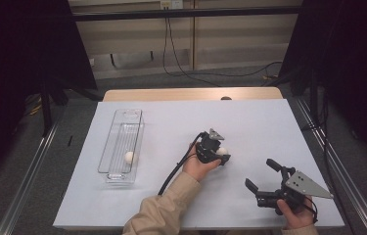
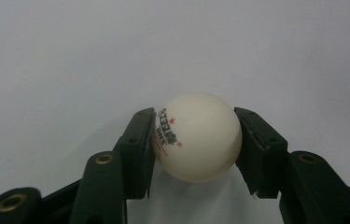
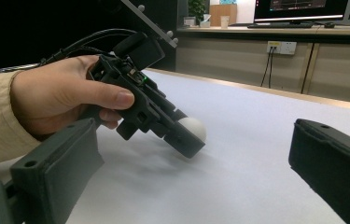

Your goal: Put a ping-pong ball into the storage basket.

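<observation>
The left hand-held gripper [image 2: 194,140] clamps the ball [image 2: 196,136]; lift straight, gently, toward the bin [image 1: 121,147]. The right hand-held gripper [image 1: 264,175] gapes empty.

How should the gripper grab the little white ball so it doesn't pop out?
Across its widest middle, one pad on each side, coming in low along the table. The left gripper pinches the ping-pong ball that way; the ball is round, so pads higher up might slip off.
</observation>
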The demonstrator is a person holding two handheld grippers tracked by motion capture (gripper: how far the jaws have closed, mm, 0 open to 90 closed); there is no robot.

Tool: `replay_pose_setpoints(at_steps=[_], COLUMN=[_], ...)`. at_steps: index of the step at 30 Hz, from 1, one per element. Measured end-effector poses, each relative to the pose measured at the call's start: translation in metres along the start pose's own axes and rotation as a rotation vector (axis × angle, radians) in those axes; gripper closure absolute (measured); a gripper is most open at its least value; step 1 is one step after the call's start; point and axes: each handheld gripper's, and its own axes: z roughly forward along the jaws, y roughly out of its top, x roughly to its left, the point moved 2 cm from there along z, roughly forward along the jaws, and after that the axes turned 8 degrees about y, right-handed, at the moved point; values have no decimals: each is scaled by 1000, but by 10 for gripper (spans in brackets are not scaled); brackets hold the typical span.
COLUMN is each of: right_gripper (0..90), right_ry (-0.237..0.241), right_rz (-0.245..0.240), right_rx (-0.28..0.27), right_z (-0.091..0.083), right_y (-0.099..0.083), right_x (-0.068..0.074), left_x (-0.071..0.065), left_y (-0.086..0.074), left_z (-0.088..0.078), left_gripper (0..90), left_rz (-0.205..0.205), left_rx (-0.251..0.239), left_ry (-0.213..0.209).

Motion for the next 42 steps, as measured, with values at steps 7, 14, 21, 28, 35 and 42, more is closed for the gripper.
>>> replay_pose_setpoints(at_steps=[7,14,21,28,35,42], right_gripper=[11,11,11,11,11,11], right_ry=[2,1,3,5,5,10], right_rz=[-4,-2,-2,-5,-2,-5], right_rx=[0,-1,1,3,2,6], right_z=[0,1,1,1,1,2], right_y=[0,0,0,0,0,-1], right_x=[1,1,1,1,0,2], left_x=[8,9,9,11,16,22], left_y=[-3,-5,-4,-5,-6,-5], left_z=[-13,-18,-25,-31,-37,-47], left_gripper=[510,510,510,510,510,510], left_rz=[-12,-19,-14,-7,-24,-44], left_rx=[-13,-12,-10,-7,-15,-31], left_ry=[5,-2,-6,-9,-8,-8])
